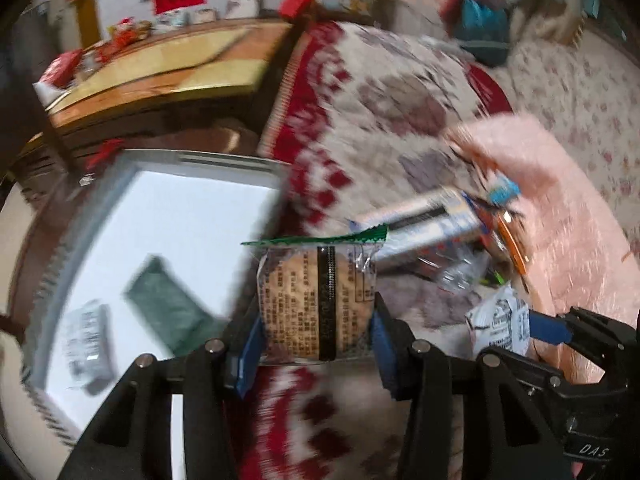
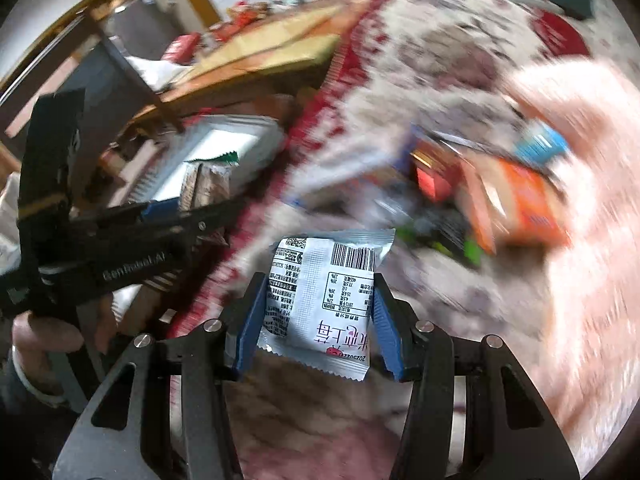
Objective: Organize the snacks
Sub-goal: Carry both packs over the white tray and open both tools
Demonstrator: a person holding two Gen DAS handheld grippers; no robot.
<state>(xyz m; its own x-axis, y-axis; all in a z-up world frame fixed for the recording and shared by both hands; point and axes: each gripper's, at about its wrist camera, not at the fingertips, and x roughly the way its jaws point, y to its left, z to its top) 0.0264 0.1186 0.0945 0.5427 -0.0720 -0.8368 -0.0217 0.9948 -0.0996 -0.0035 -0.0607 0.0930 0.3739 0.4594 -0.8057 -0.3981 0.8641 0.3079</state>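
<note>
Likely light and crushable, the biscuit packet [image 1: 316, 300] wants a soft pinch across its flat sides; the left gripper [image 1: 316, 320] holds it so, jaws half closed, with the white bin [image 1: 132, 176] at nine o'clock; the right gripper [image 2: 318, 320] likewise clamps a silvery snack pouch [image 2: 320, 300], the loose pile [image 2: 480, 200] at two o'clock

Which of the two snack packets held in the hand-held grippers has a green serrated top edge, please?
The cookie packet in the left hand-held gripper; the right hand-held gripper holds a silver-white packet.
</note>
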